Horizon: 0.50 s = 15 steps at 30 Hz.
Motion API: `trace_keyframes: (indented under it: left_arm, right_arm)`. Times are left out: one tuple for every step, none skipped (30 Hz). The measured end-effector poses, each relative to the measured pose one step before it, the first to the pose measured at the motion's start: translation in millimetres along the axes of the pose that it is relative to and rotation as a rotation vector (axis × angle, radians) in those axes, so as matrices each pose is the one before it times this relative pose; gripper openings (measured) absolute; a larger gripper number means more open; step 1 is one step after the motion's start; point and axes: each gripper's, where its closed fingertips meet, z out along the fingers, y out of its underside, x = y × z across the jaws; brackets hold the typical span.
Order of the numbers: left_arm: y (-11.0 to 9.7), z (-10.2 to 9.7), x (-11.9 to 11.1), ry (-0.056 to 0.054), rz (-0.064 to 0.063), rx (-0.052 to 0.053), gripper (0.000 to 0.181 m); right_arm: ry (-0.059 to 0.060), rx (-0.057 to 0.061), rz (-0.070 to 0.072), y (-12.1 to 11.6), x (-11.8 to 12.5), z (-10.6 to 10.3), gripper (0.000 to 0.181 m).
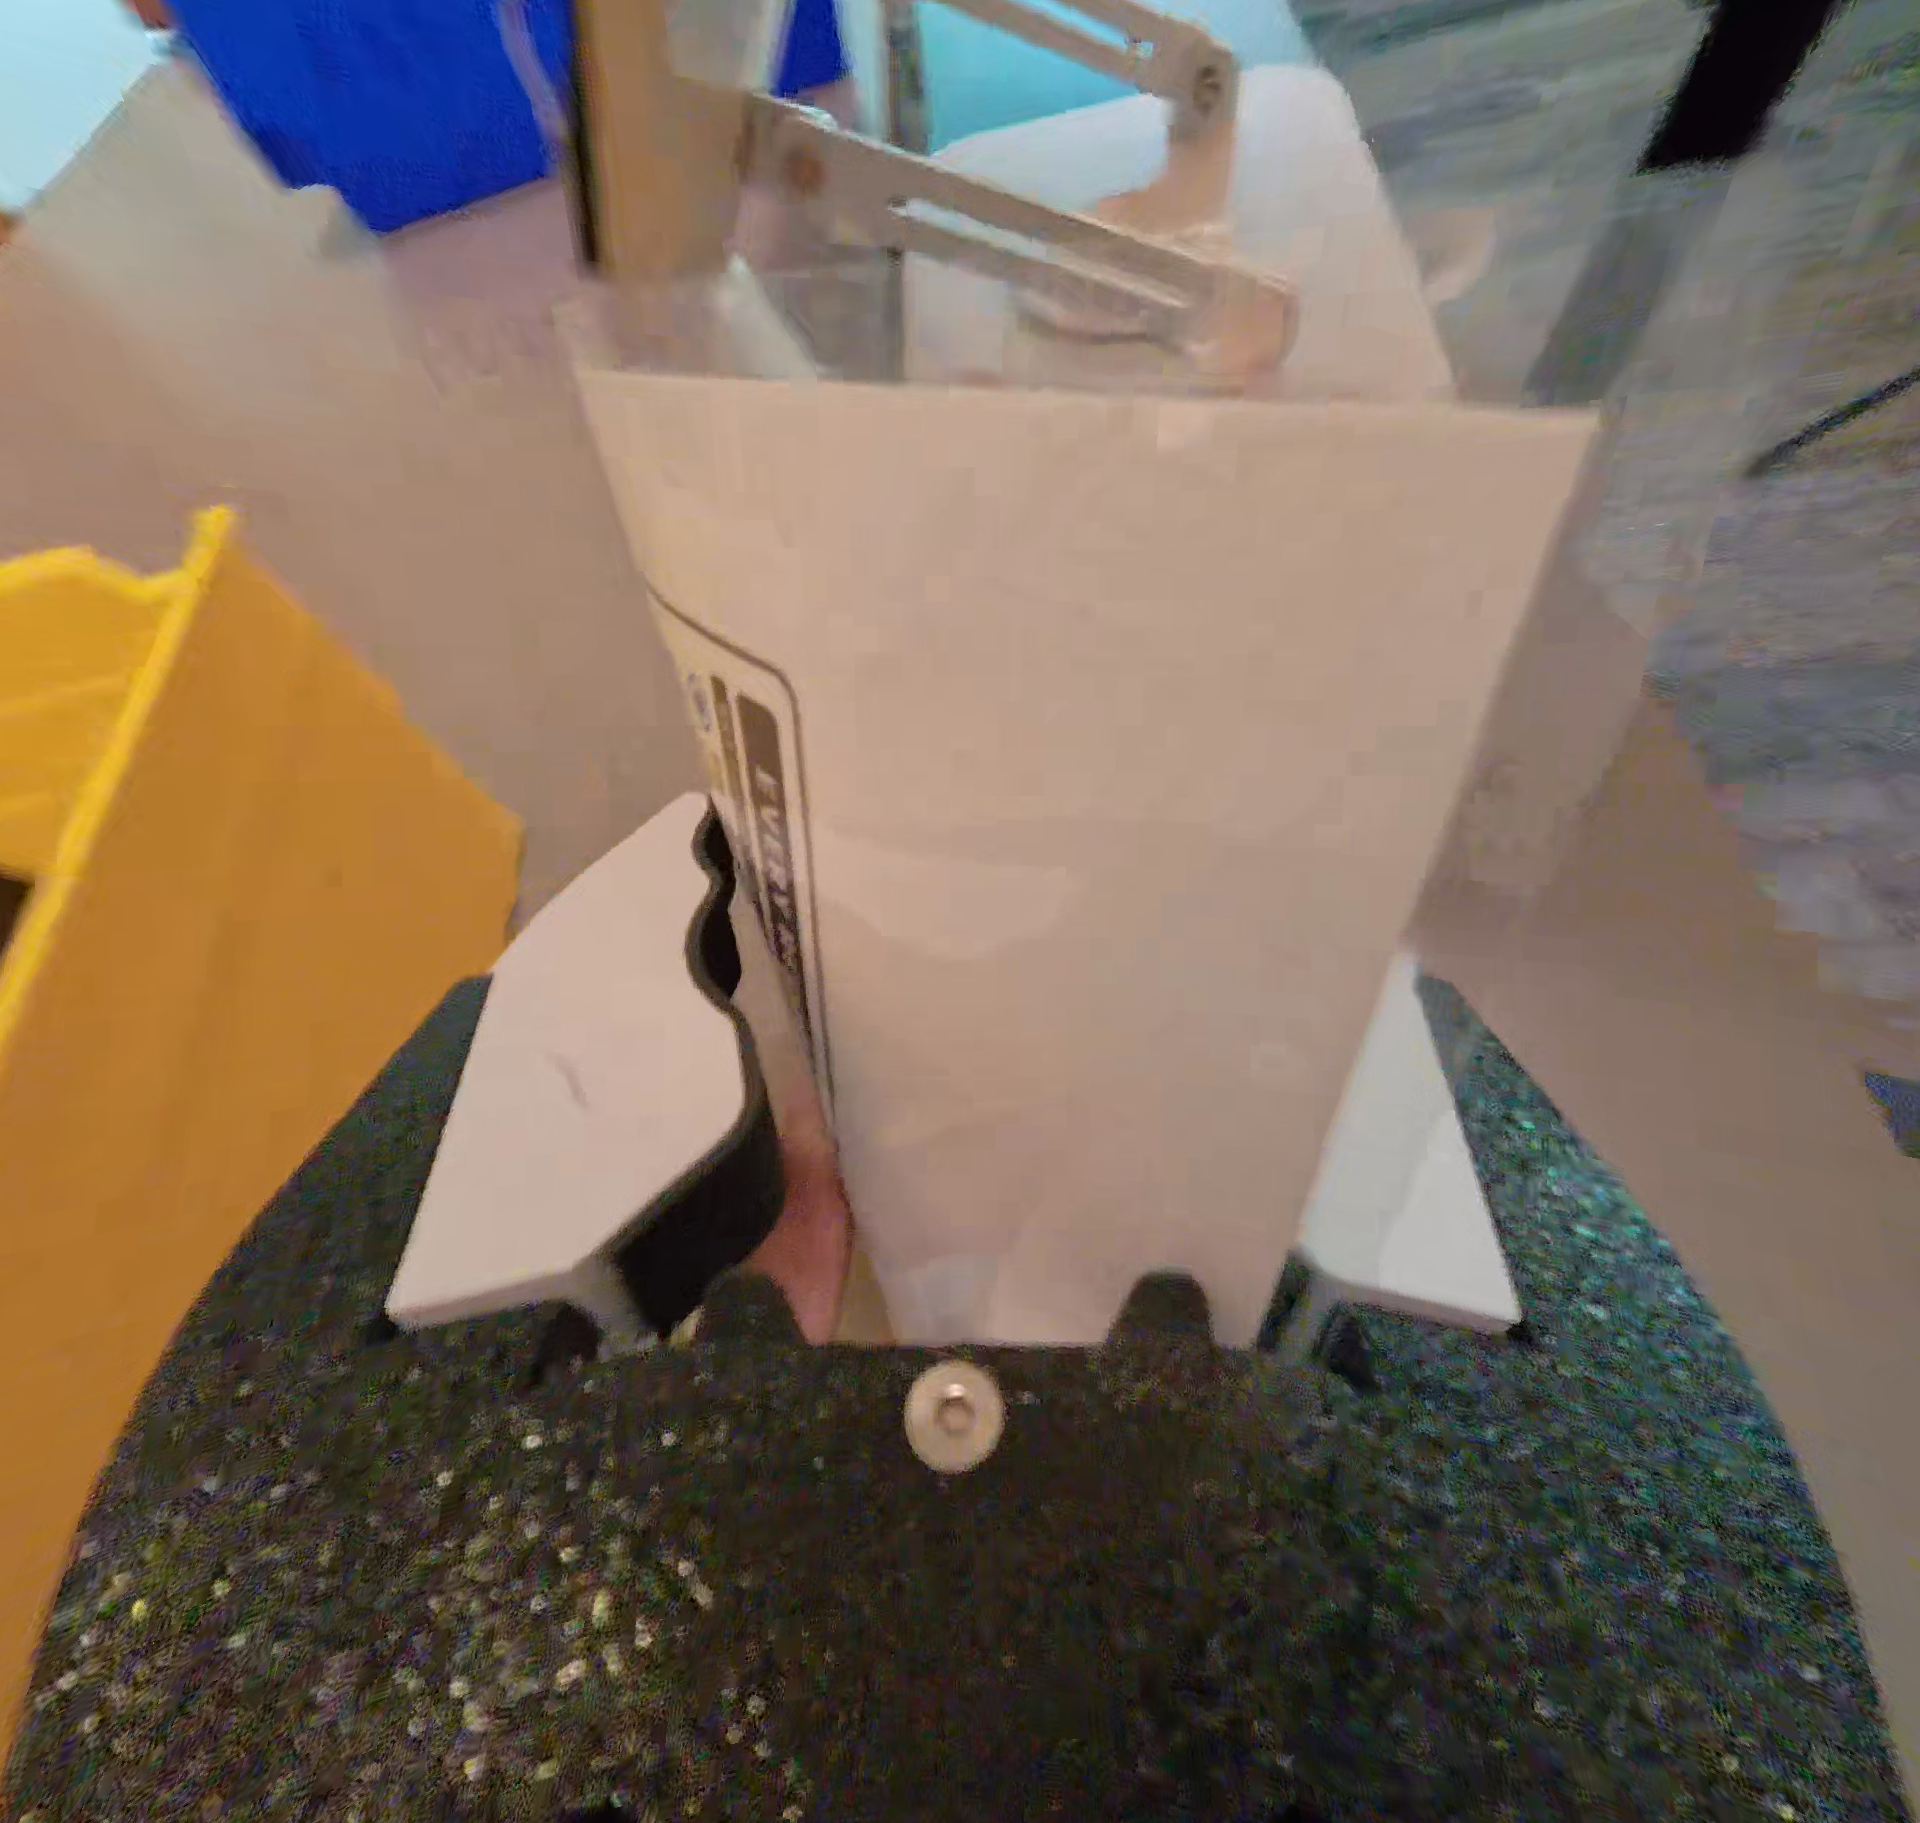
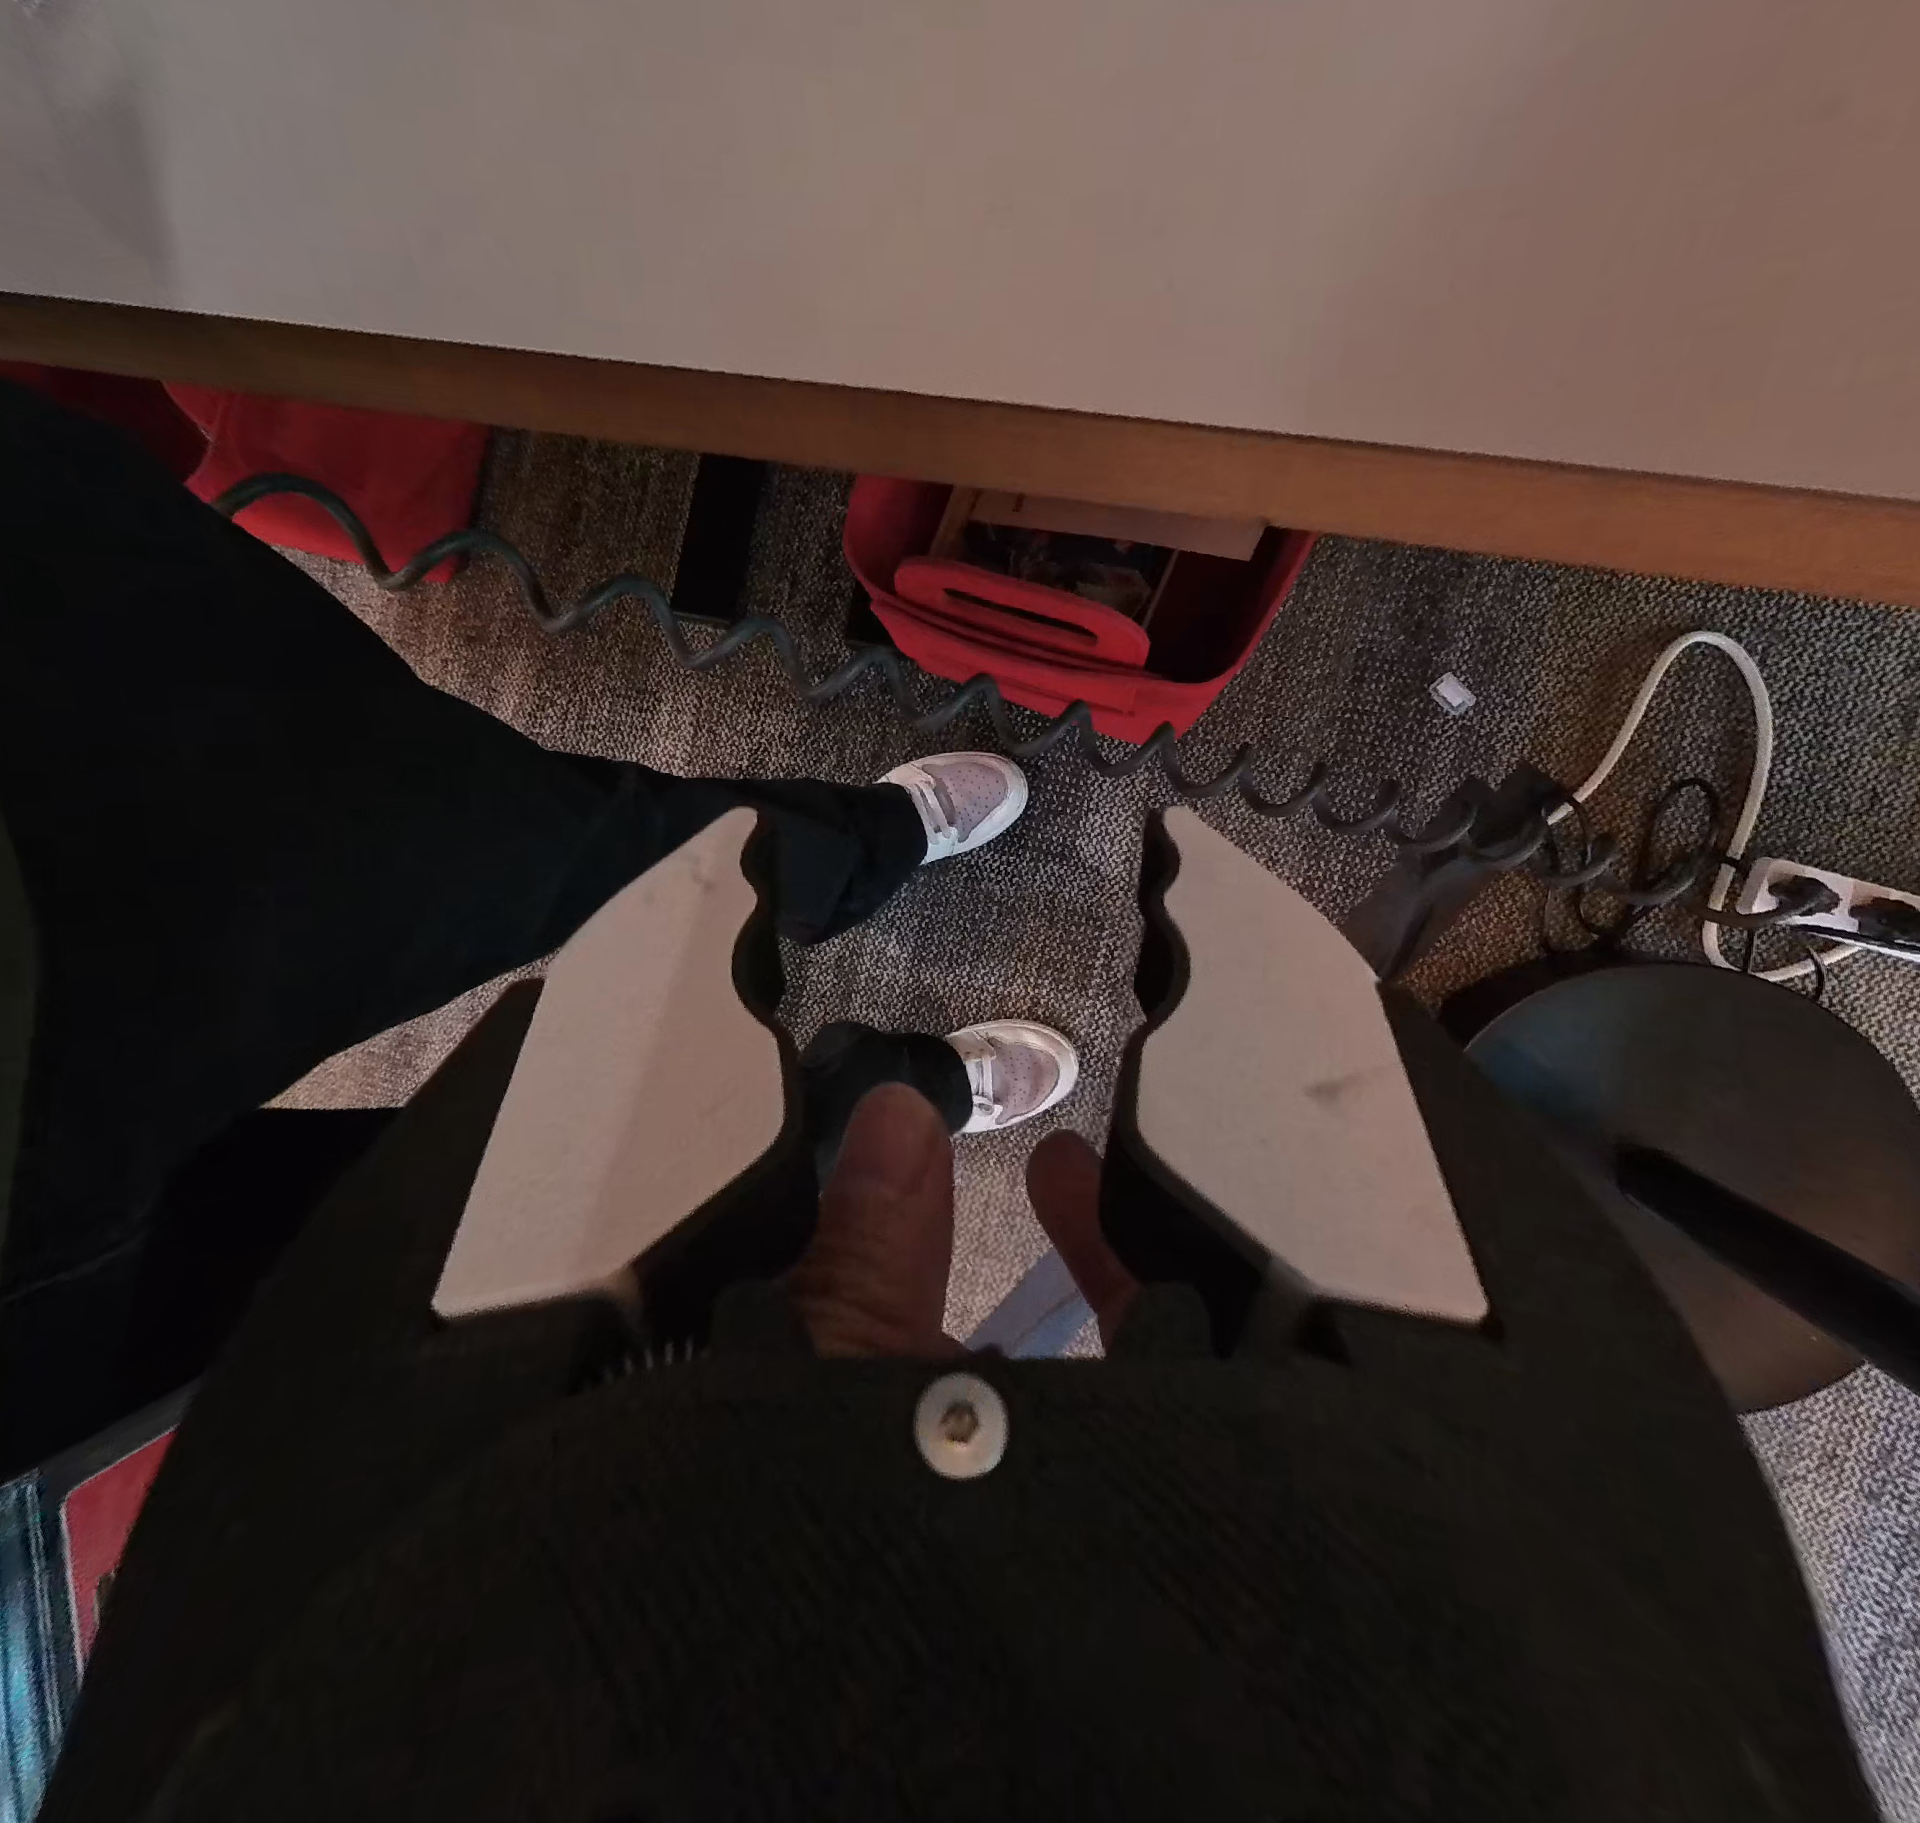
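My left gripper is shut on a white carton with a black-outlined printed label on its left side. The carton stands upright between both fingers and fills the middle of the left wrist view. A grey metal linkage frame rises just behind the carton's top edge. My right gripper is open and empty. It points down past the table's front edge at the carpet floor. A person's thumb shows between its fingers.
A yellow bin stands on the pale table left of the carton, and a blue bin stands farther back. On the floor are a person's legs and white shoes, a coiled black cable, a red bag, a power strip and a black stool.
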Motion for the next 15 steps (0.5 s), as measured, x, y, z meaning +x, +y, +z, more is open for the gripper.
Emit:
trace_keyframes:
  left_arm:
    - [5.07, 3.30, 10.37, 0.0560, 0.0187, -0.0388, 0.092]
    - [5.05, 2.45, 1.24, 0.0012, 0.0192, -0.0405, 0.092]
    - [0.89, 0.91, -2.27, -0.0188, 0.0162, -0.0091, 0.087]
    - [-0.44, 0.19, -0.70, 0.0001, -0.0073, 0.0033, 0.087]
    - [-1.63, -1.14, -0.05, 0.0061, -0.0290, 0.0120, 0.085]
    - [-1.83, -2.63, -1.34, -0.0069, -0.0194, 0.0134, 0.085]
    - [-1.67, -4.02, -3.30, -0.0292, 0.0072, 0.0163, 0.084]
    - [-1.34, -4.73, -1.75, -0.0284, 0.0213, 0.0222, 0.081]
    - [-0.75, -4.72, 0.99, -0.0205, 0.0221, 0.0232, 0.083]
    - [-2.28, -5.20, 4.39, -0.0047, 0.0209, 0.0369, 0.082]
    - [-1.21, -4.47, 7.15, 0.0113, 0.0185, 0.0257, 0.085]
    - [0.42, -3.67, 4.91, 0.0047, 0.0254, 0.0104, 0.090]
    - [1.52, -3.32, 3.02, 0.0081, 0.0263, 0.0021, 0.092]
    - [1.86, -3.28, 0.91, 0.0084, 0.0101, 0.0010, 0.093]
    - [1.26, -3.35, 0.62, 0.0203, -0.0055, 0.0060, 0.094]
  right_arm:
    - [-0.0037, 0.0004, 0.0019, -0.04, -0.66, 0.52, 0.067]
    - [-0.0027, -0.0030, -0.0018, 0.34, -0.39, 0.47, 0.067]
    - [-0.0001, -0.0031, -0.0041, 0.27, 0.01, 0.17, 0.067]
    - [0.0002, -0.0009, -0.0024, -0.03, 0.13, -0.07, 0.067]
    - [-0.0004, 0.0014, 0.0015, -0.13, 0.14, -0.25, 0.067]
    - [-0.0019, 0.0009, 0.0035, 0.49, -0.01, -0.08, 0.067]
    - [-0.0034, -0.0033, 0.0020, 1.13, -0.33, -0.03, 0.067]
    - [-0.0016, -0.0043, -0.0013, 1.27, -0.24, -0.26, 0.067]
    - [-0.0015, -0.0020, -0.0029, 0.85, -0.37, -0.56, 0.067]
    - [-0.0009, -0.0009, -0.0007, 0.69, -0.14, -0.53, 0.067]
    - [-0.0008, -0.0001, 0.0029, 0.65, -0.03, -0.36, 0.067]
    - [-0.0021, 0.0000, 0.0041, 0.68, 0.03, -0.10, 0.067]
    - [-0.0022, -0.0019, 0.0022, 0.73, 0.01, 0.17, 0.067]
    - [-0.0012, -0.0026, -0.0005, 0.52, 0.28, 0.08, 0.067]
    - [-0.0024, -0.0017, -0.0021, 0.09, 0.08, 0.14, 0.067]
